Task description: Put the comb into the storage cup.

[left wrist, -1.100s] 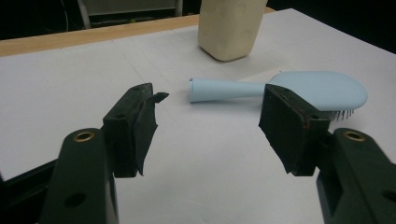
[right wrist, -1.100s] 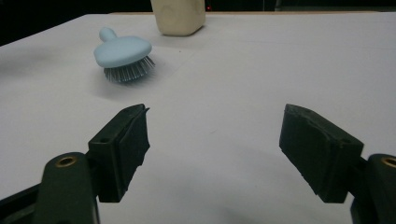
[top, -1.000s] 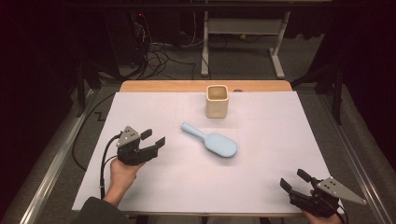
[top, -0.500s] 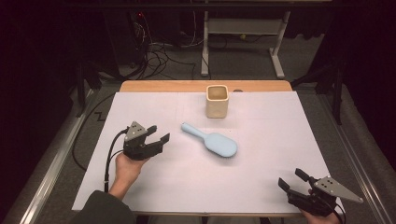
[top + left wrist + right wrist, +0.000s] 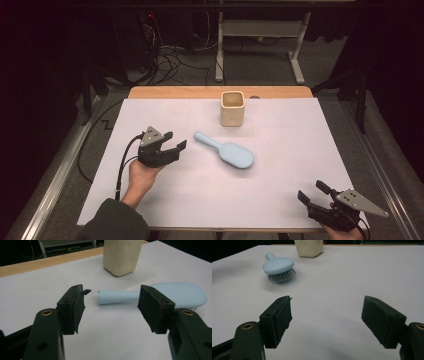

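A light blue hairbrush (image 5: pixel 227 152) lies bristles down on the white sheet (image 5: pixel 280 180) that covers the table, about midway between the near and far edges and a little left of centre. Its handle points to the far left and its oval head to the near right. In the left gripper view the round end of the handle (image 5: pixel 110 297) faces the camera, lying in line with the gap between the two black jaws but short of them, with bare sheet in between. In the right gripper view the brush (image 5: pixel 278 266) shows head-on, its pale bristles resting on the sheet.

The left gripper (image 5: pixel 174 144) sits just left of the handle's end, held in a hand (image 5: pixel 142 175) that comes in from the near left, and it aims right toward the brush. Its jaws stand wide apart with nothing between them and touch nothing. A black cable (image 5: pixel 122 165) loops off its left side.

The right gripper (image 5: pixel 312 192) rests at the near right corner of the sheet, well apart from the brush. Its jaws are also spread wide and hold nothing.

Beyond the brush, near the far edge, a cream square-sided cup (image 5: pixel 232 108) stands upright, well apart from both grippers. Behind the sheet a strip of the wooden tabletop (image 5: pixel 170 92) shows
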Tool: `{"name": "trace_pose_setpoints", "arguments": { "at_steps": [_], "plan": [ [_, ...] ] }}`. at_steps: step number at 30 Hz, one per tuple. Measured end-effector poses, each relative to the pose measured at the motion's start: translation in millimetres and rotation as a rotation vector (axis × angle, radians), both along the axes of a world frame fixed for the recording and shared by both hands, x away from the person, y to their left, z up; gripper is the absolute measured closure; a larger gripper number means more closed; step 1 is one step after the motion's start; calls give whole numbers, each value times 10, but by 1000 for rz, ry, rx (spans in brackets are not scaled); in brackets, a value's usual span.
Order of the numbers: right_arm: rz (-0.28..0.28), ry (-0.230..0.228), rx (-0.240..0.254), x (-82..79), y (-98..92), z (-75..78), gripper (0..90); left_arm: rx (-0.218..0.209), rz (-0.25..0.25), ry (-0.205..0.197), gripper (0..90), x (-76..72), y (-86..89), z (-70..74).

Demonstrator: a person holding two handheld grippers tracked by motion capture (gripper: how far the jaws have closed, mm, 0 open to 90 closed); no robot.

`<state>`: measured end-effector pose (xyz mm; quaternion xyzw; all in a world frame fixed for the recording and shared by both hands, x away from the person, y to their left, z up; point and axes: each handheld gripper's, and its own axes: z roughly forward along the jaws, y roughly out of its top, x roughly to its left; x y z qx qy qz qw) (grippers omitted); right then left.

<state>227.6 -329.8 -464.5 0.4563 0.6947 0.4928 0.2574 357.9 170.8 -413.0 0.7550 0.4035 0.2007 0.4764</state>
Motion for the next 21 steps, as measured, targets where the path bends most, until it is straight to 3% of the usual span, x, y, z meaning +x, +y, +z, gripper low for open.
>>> {"name": "trace_pose_setpoints", "arguments": {
  "at_steps": [21],
  "plan": [
    [1,-2,0,0,-1,1,247,4,-27,-6,397,156,-189,84]
  ]
}}
